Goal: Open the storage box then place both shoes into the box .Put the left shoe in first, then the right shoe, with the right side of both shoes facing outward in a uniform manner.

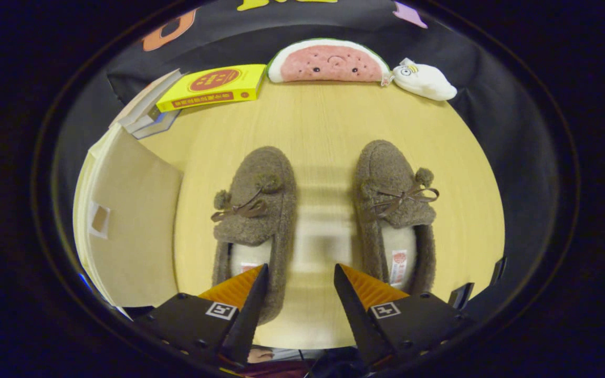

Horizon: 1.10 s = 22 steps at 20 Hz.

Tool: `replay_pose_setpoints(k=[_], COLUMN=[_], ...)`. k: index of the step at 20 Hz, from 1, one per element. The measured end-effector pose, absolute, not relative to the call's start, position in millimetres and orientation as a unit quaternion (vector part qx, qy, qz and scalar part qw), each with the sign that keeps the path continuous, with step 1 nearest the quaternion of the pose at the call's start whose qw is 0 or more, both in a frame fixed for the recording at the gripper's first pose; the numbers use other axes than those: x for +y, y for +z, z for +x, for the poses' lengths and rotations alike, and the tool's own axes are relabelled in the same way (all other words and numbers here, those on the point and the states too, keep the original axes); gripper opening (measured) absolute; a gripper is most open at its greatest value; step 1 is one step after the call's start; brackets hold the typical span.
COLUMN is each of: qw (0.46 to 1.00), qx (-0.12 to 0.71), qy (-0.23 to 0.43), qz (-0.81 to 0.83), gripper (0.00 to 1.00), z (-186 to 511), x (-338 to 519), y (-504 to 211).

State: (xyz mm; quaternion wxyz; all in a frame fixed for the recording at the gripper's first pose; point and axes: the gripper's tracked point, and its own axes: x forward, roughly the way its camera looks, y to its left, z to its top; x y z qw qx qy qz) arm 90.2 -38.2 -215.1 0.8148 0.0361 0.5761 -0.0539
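Note:
Two brown fuzzy slippers with bows and pompoms stand side by side on the pale wooden table, toes pointing away from me. The left shoe (255, 210) lies just ahead of my left finger, the right shoe (394, 210) just ahead of my right finger. My gripper (300, 273) is open, hovering over the bare strip of table between the two heels, with nothing between its fingers. The beige storage box (129, 226) stands to the left of the left shoe, its lid shut as far as I can see.
At the back of the table (329, 121) lie a yellow book (210, 86) on a stack of grey books, a watermelon-slice plush (329, 63) and a small white plush (423, 79). The table's rounded edge curves close beyond the right shoe.

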Motion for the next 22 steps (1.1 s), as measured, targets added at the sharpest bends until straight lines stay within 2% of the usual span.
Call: replay_pose_setpoints(k=[4,6,8,10,11,17,22], qw=[0.805,0.806,0.800,0.800,0.802,0.800,0.807], qx=[0.591,0.591,0.599,0.600,0.597,0.599,0.589], qy=[-0.048,-0.037,-0.020,-0.019,-0.019,0.001,0.015], qz=[0.017,-0.002,-0.018,-0.011,-0.011,0.030,0.039], gripper=[0.39,0.36,0.07,0.09,0.01,0.01,0.00], z=[94.5,100.2,99.2,101.4,101.9,88.7,72.7], x=[-28.2,-21.2,-19.0,-18.5,-20.0,-13.0,-3.3], y=[-224.4,-228.0,-230.4,-228.7,-227.7,-210.8,-170.5])
